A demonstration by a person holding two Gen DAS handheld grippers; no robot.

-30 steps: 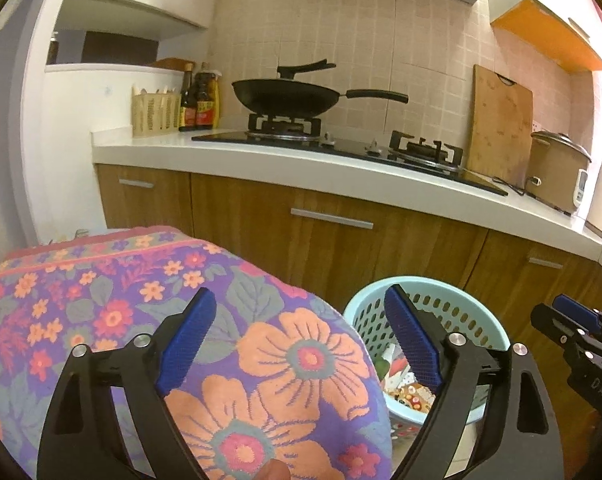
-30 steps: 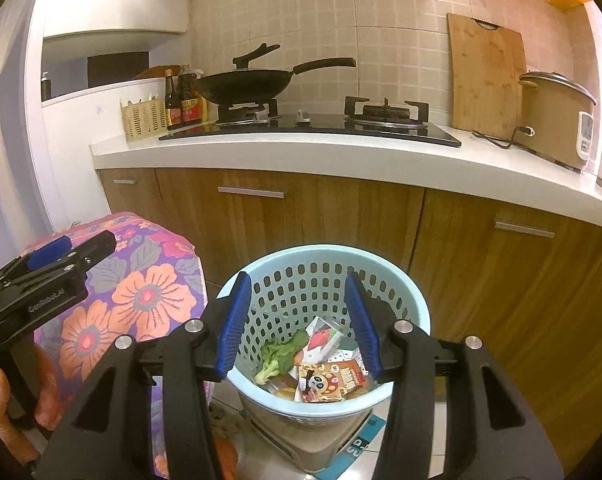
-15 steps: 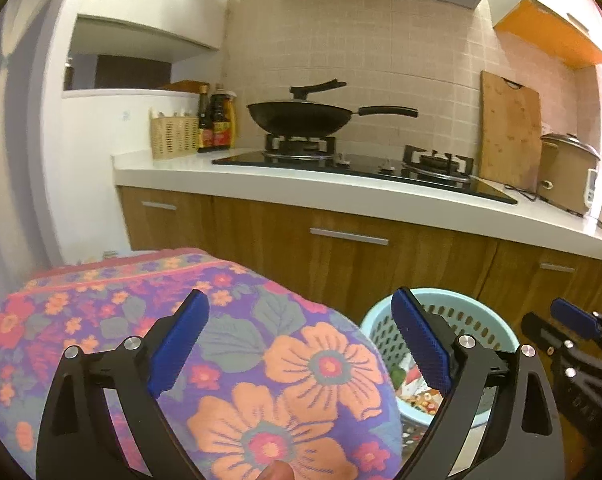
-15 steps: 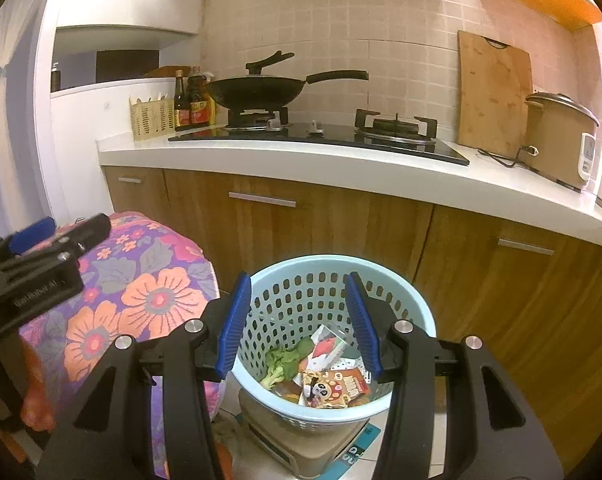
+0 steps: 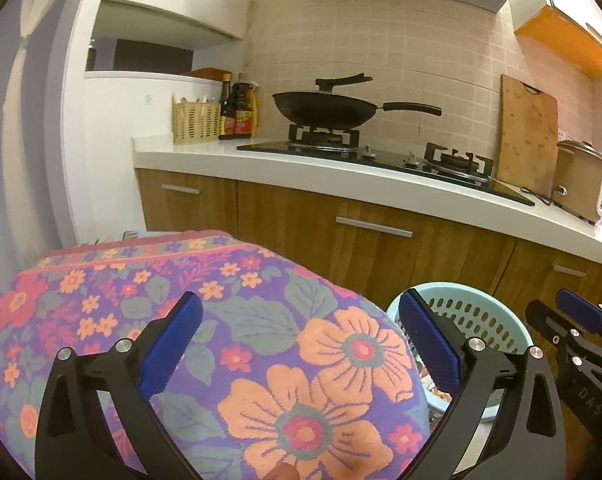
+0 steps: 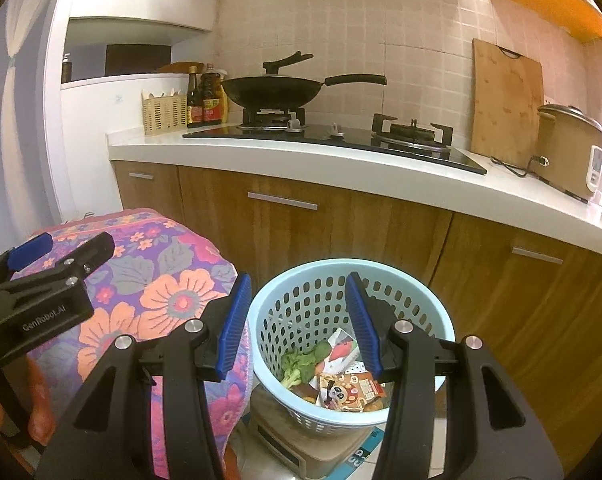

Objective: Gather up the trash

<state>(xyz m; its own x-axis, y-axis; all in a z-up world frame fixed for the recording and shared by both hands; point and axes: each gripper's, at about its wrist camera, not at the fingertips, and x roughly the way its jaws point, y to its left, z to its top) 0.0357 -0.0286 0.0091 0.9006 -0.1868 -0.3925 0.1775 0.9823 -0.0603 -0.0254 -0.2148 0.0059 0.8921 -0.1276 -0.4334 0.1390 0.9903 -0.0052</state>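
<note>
Both grippers have risen and drawn back from the basket [image 6: 351,292], which now sits lower in each view. Left gripper [image 5: 301,344] hangs with jaws spread wide and empty over the flowered cloth [image 5: 229,320]. Right gripper [image 6: 299,320] holds jaws spread, empty, above the basket, where wrappers [image 6: 351,392] and greens [image 6: 301,364] lie. Beyond stands the worktop [image 6: 341,168] with a wok [image 6: 273,92].
</note>
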